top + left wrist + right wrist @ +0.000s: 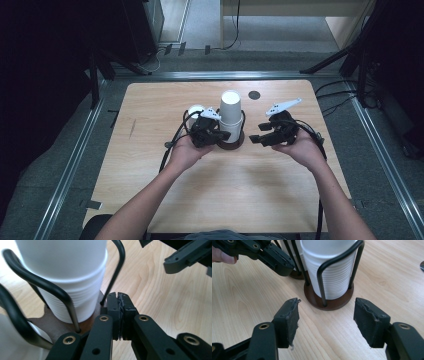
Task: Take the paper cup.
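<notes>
Stack of white cups [230, 114] in its wire holder [242, 131] at centre frame, between the clenched, empty left gripper [224, 135], touching the holder's base, and the released right gripper [254, 139] just to its right, both palms turned upward

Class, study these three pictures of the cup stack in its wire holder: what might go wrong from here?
1. The left gripper, jaws shut on nothing, sits against the holder's wooden base; a nudge might shift the holder.
2. The right gripper is open and apart from the cup stack; reaching in, it may snag a wire hoop.
</notes>
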`<action>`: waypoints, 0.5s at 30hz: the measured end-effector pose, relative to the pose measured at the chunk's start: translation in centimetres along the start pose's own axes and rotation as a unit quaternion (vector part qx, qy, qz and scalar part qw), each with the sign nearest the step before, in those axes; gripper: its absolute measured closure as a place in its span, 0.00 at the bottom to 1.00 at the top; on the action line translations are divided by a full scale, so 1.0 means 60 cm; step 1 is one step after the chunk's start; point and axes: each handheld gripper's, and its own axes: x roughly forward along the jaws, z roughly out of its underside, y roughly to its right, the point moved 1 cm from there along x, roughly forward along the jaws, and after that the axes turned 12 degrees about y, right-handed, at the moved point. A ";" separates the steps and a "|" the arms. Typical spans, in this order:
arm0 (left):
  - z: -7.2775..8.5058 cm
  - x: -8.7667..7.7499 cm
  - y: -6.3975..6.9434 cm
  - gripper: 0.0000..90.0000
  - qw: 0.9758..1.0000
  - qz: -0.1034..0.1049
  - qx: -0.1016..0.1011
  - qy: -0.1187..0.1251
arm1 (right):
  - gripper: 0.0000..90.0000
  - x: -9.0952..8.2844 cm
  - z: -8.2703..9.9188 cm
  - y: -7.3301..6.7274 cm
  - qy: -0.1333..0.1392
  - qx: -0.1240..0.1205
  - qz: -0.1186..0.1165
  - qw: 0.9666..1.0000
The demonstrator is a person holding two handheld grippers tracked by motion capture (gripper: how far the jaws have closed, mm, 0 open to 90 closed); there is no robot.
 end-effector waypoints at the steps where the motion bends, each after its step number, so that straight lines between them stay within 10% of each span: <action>1: -0.003 0.000 -0.001 0.99 1.000 -0.001 -0.003 0.003 | 0.40 -0.001 -0.004 0.001 0.000 -0.002 0.001 1.000; 15: -0.012 0.009 -0.007 0.98 1.000 -0.022 -0.013 0.007 | 0.34 -0.008 -0.097 0.009 0.015 -0.023 0.008 1.000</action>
